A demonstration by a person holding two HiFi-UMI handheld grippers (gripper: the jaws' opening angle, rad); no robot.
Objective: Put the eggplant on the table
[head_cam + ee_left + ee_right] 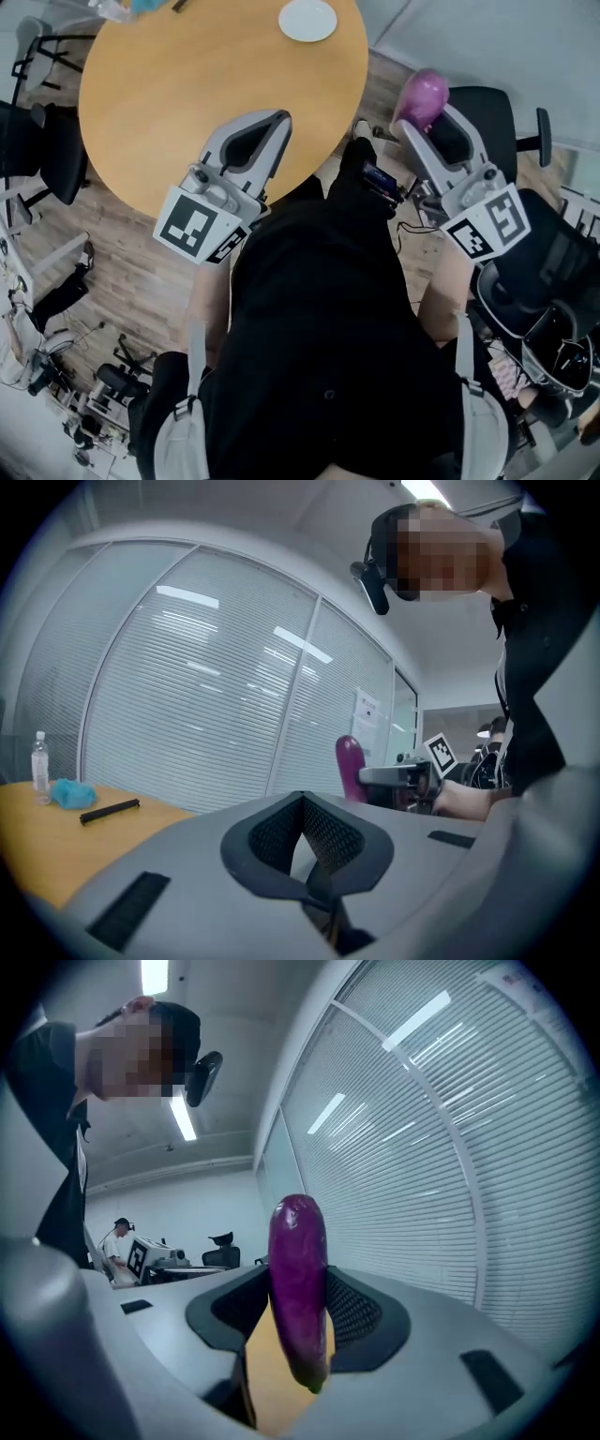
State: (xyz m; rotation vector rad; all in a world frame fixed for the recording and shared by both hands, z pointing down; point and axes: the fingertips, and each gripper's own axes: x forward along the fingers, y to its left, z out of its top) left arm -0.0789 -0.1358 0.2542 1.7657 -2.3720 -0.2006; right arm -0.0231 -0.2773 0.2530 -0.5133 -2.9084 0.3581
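Just off the right edge of the round wooden table, above a strip of plank floor, the purple eggplant hangs in the air, clamped between the pads of the right gripper. It stands nearly upright, its rounded end up and its greenish tip down, and it touches no surface. In the right gripper view an orange-brown patch, the colour of the tabletop, shows between the jaws behind it. A black office chair sits just behind the eggplant, and the person's dark-clothed leg and shoe lie between the eggplant and the table's near rim. The left gripper is over that near rim, pointing across the tabletop; its jaws are together at the tips with nothing between them. From the left gripper view the eggplant shows off to the side, well apart from that gripper. Across the table, a white plate lies near the far edge. At another edge a clear water bottle stands upright just beside a crumpled blue cloth, and a black pen lies flat near them. A second black chair stands at the table's left side. A glass wall with closed blinds runs behind the table.
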